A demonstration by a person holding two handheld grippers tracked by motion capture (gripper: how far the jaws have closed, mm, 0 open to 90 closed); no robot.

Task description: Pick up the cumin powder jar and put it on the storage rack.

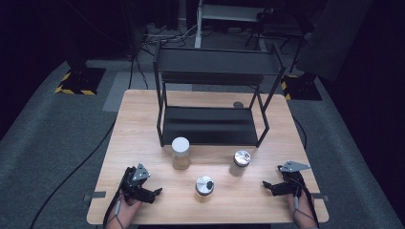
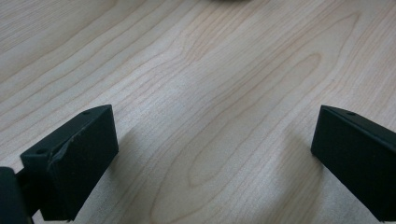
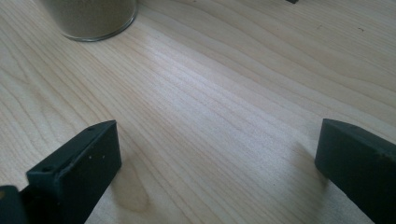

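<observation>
Table (image 1: 143, 119): light wood, rectangular, on grey carpet; dark surroundings with cables on the floor behind.

Rack (image 1: 210, 95): black metal, two shelves, standing upright at the far middle of the table; both shelves bare; a small dark round item (image 1: 238, 104) lies on the table just behind its right side, too small to identify.

Tall jar (image 1: 181, 153): white lid, pale brownish contents, upright just in front of the rack's left front leg.

Right jar (image 1: 241, 163): shiny metal lid, upright, near the rack's front right; well apart from the tall jar.

Near jar (image 1: 204, 187): shiny lid with dark centre, upright, nearest the front edge, between the two grippers.

Left gripper (image 1: 152, 194): low at the front left corner, held in a hand (image 1: 125, 210); jaws spread wide, holding nothing; bare wood between them.

Right gripper (image 1: 268, 186): low at the front right, jaws wide apart, empty; in its view a glass jar base (image 3: 93, 18) with sandy contents stands ahead, well clear of the jaws.
</observation>
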